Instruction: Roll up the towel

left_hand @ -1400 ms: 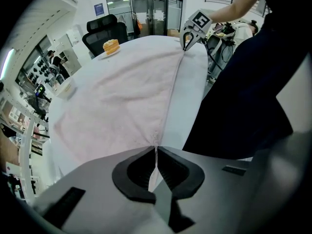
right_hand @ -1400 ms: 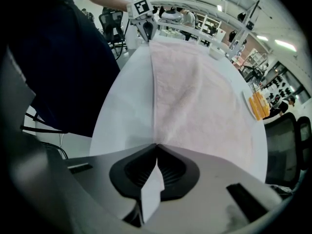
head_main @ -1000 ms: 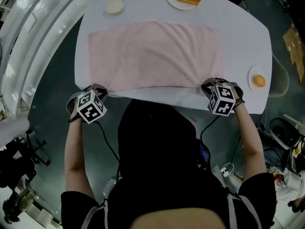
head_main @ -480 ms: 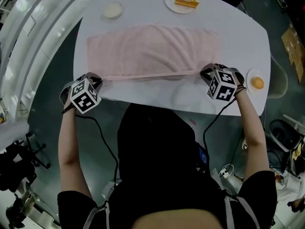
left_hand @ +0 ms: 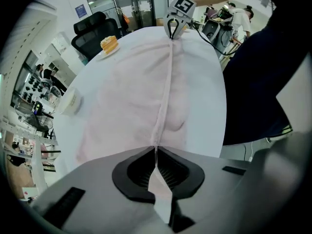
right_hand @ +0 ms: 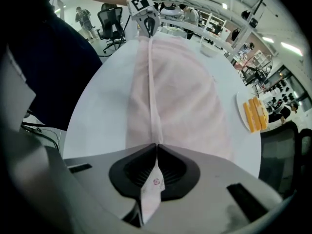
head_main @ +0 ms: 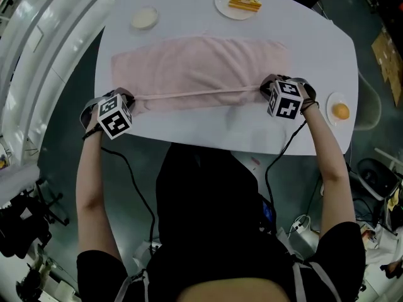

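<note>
Left gripper (left_hand: 156, 152), right gripper (right_hand: 157, 149): jaws pressed together, each pinching 1 end of the towel's (head_main: 201, 65) lifted near edge, which is taut between the 2.

Long axis runs gripper to gripper. The bulk lies flat beyond both tips on the table (head_main: 252, 134).

Judgement: the roll travels away from the person, with both hands equally near.

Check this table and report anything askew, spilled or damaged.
Nothing stands out. The towel lies spread on the table, its near edge stretched in a straight line between the left gripper and the right gripper, both shut on it. The small dish, far plate and right-hand plate sit clear, nothing spilled.
</note>
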The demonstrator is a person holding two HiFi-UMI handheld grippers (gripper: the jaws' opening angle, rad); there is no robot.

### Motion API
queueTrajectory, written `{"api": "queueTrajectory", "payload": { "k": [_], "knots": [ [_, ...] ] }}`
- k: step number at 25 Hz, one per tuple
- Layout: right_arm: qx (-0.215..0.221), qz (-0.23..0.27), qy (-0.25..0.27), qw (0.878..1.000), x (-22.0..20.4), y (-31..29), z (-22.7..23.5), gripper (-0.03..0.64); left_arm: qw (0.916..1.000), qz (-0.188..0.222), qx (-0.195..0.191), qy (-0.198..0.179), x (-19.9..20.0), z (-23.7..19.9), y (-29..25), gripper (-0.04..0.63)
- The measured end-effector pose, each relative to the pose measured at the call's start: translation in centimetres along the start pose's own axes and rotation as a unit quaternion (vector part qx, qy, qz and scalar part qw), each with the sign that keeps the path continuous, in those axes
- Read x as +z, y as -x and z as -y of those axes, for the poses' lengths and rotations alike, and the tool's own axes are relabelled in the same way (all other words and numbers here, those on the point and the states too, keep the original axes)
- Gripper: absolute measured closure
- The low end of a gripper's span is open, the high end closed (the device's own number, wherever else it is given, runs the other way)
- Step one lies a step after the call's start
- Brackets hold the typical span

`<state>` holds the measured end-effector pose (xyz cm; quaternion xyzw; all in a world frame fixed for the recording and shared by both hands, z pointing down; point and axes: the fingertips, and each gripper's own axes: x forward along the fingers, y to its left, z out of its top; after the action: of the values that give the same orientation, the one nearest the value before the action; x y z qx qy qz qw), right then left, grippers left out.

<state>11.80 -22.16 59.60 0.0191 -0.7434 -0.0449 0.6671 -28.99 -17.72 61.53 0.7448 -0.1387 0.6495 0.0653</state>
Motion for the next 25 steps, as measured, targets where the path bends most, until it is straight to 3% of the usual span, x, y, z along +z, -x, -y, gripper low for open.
{"api": "queueTrajectory", "payload": {
  "k": [3,14,15,17,20,25],
  "knots": [
    [0.004,-0.004,-0.001,1.0,-0.1,-0.9,0.4,0.598,0.9999,-0.008,0.001,-0.006,0.0,-0.2,-0.9,0.577],
    [-0.01,0.01,-0.027,1.0,-0.4,-1.4,1.1,0.581,0.9992,0.016,0.022,0.03,0.5,-0.6,-1.6,0.571],
    [-0.015,0.011,-0.032,0.999,-0.4,-1.3,1.4,0.581,0.9987,0.02,0.026,0.039,0.5,-0.8,-1.5,0.561],
    [-0.028,0.016,-0.051,0.998,-0.5,-0.8,2.2,0.503,0.9961,0.036,0.035,0.072,0.3,-1.6,-1.0,0.51],
    [-0.057,0.027,-0.085,0.994,-1.2,0.5,3.6,0.499,0.9894,0.065,0.05,0.12,0.1,-2.8,0.6,0.49],
    [-0.091,0.026,-0.114,0.989,-3.3,3.2,4.8,0.5,0.9842,0.074,0.082,0.138,-1.0,-4.4,3.1,0.476]
  ]
}}
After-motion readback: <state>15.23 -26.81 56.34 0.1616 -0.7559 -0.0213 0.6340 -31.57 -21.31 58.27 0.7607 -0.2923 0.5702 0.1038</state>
